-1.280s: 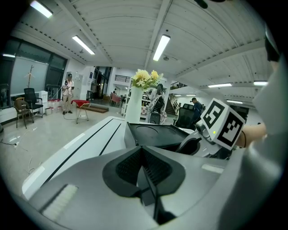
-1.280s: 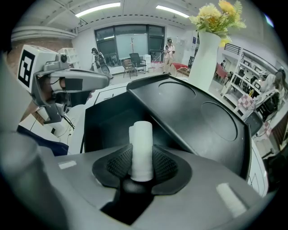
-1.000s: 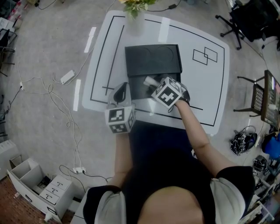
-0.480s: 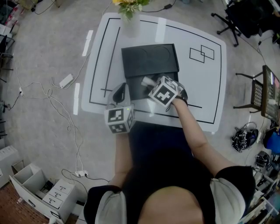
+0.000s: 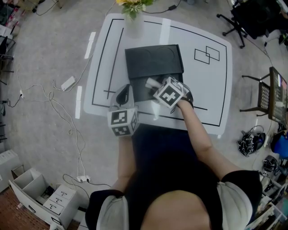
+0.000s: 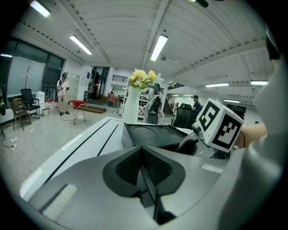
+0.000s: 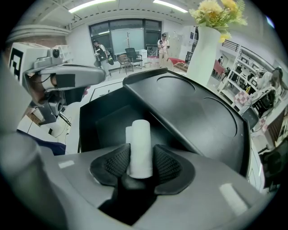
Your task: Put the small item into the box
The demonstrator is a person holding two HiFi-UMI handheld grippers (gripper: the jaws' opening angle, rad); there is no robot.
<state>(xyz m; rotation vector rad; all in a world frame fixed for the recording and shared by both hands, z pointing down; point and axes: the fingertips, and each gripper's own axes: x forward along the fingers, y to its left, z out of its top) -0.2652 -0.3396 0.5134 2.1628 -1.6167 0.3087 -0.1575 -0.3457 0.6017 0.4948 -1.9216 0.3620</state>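
A black box [image 5: 153, 63] lies on the white table [image 5: 202, 85], its lid thrown back and its open tray [image 7: 105, 121] toward me. My right gripper [image 5: 153, 84] points steeply down over that tray. The small item, a white roll [image 7: 140, 148], stands between its pads. The jaws have just been opening, and a thin dark gap shows beside the roll. My left gripper [image 5: 125, 92] hovers at the box's left front corner. In the left gripper view it [image 6: 145, 173] is shut with nothing in it, and the box [image 6: 155, 134] lies ahead.
A white vase of yellow flowers [image 5: 133, 10] stands at the table's far edge behind the box. Black lines and tape strips mark the tabletop. Cables and a power strip [image 5: 69, 82] lie on the floor at left, and a chair [image 5: 240, 20] stands at the far right.
Both hands stay where they were, with the white roll still over the open tray. Only the head view has shifted slightly.
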